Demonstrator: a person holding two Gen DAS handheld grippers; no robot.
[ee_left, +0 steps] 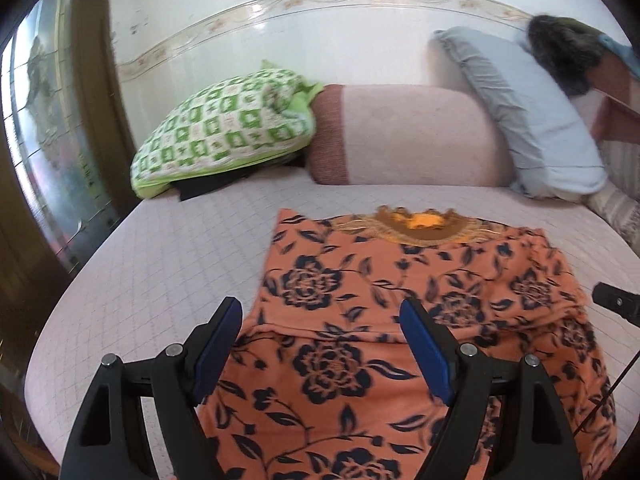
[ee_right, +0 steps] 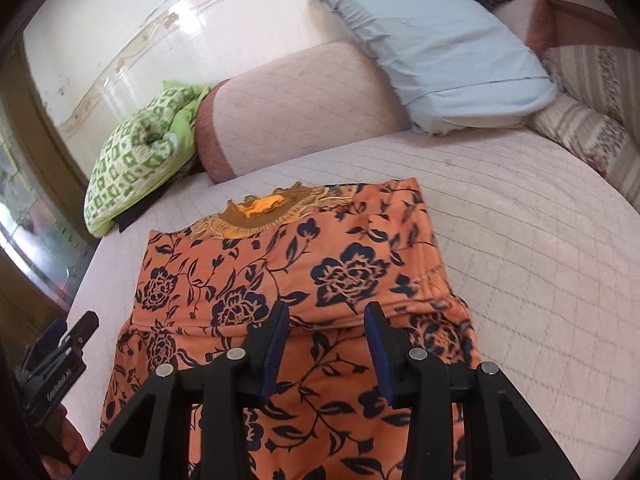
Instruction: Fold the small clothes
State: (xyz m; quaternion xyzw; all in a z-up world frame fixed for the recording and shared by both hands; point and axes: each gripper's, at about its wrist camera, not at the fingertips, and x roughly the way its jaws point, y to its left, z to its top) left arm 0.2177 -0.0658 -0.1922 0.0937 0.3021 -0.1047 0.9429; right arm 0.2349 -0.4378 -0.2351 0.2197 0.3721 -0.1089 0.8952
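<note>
An orange garment with dark blue flowers (ee_left: 360, 320) lies flat on the pale quilted bed (ee_left: 168, 264), its brown and gold neckline (ee_left: 424, 224) at the far end. A folded edge runs across it near both grippers. My left gripper (ee_left: 320, 312) is open above the garment's near left part, holding nothing. My right gripper (ee_right: 326, 316) is open above the garment (ee_right: 280, 280) near the folded edge, holding nothing. The left gripper's tip also shows at the left edge of the right wrist view (ee_right: 76, 336).
A green and white patterned pillow (ee_left: 224, 128), a pink bolster (ee_left: 404, 136) and a light blue pillow (ee_left: 524, 112) line the far side against the tiled wall. A striped cushion (ee_right: 592, 128) lies at the right. A wooden door frame (ee_left: 96, 100) stands at the left.
</note>
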